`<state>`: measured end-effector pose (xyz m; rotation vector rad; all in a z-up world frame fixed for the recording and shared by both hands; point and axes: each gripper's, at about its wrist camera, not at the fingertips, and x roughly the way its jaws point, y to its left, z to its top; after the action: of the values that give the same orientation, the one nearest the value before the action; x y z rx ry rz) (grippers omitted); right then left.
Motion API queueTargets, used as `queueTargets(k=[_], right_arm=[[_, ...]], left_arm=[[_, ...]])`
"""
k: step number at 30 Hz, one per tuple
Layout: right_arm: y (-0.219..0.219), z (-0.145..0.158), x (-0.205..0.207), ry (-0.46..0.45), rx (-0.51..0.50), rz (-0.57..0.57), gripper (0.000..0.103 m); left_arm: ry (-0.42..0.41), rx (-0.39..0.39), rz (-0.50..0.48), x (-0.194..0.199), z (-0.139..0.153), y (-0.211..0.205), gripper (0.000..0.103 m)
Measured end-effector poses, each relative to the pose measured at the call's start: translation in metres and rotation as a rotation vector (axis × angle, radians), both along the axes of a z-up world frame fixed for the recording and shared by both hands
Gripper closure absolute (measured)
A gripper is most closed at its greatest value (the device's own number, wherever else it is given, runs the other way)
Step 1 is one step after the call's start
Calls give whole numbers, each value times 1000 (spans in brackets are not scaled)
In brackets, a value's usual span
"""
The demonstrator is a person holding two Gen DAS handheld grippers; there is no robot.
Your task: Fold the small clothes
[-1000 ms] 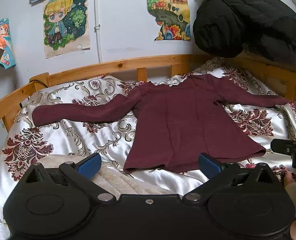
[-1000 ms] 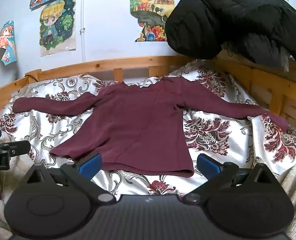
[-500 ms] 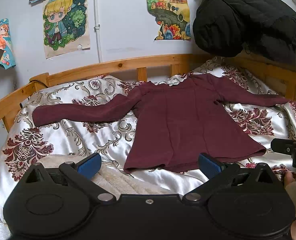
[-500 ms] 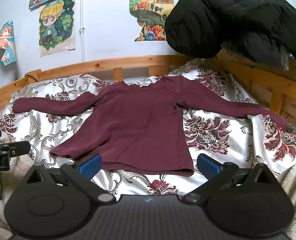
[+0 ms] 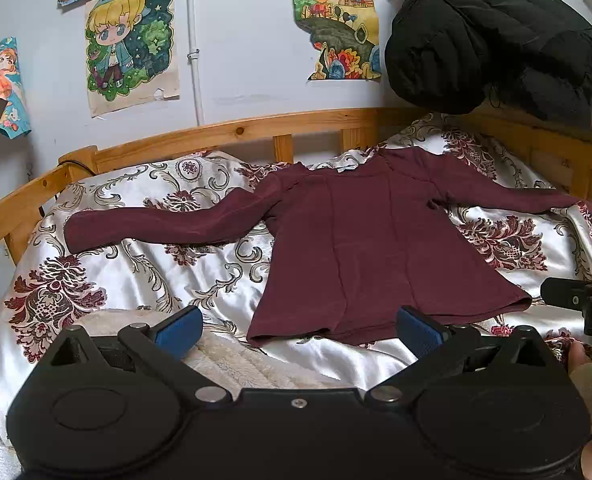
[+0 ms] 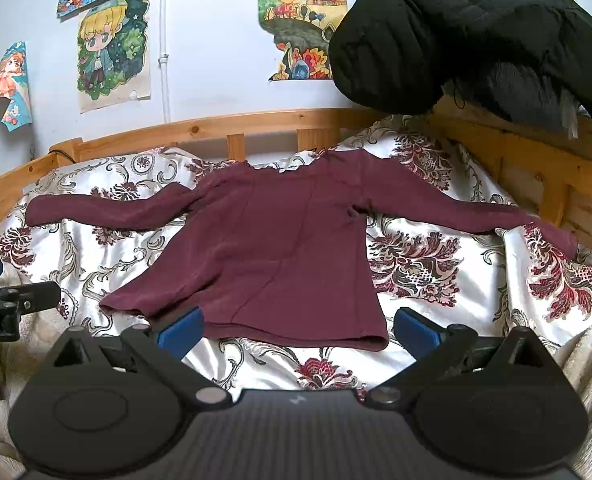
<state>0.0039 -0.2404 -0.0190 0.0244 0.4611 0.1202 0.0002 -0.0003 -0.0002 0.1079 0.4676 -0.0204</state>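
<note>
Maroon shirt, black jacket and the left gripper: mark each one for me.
Maroon shirt (image 6: 279, 248), right wrist view, middle of the chest panel.
Black jacket (image 6: 468, 28), right wrist view, quilted body above the bed rail.
Left gripper (image 5: 298, 326), left wrist view, midway between its blue fingertips.

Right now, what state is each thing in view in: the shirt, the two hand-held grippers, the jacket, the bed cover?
Maroon shirt: unfolded, laid flat, both sleeves spread out.
Left hand-held gripper: open, holding nothing, short of the shirt's hem.
Right hand-held gripper: open, holding nothing, at the hem.
Black jacket: bunched up on the wooden bed rail.
Floral bed cover: spread under the shirt, wrinkled.
</note>
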Motion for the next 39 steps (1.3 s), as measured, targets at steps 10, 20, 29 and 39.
queueTargets(k=[10,20,29,39], right_arm=[[-1,1,0,2,2,0,0],[2,-2,-2,4,8,-4,0],[1,-2,-2,6,10,-5,0],[-2,-6,4,96,35,-21,0]], left_arm=[[0,1,0,0,0,0,1],[1,0,0,0,0,0,1],[8,-2,4,-2,0,-2,1],[45,7,30,4,-4,-1,1]])
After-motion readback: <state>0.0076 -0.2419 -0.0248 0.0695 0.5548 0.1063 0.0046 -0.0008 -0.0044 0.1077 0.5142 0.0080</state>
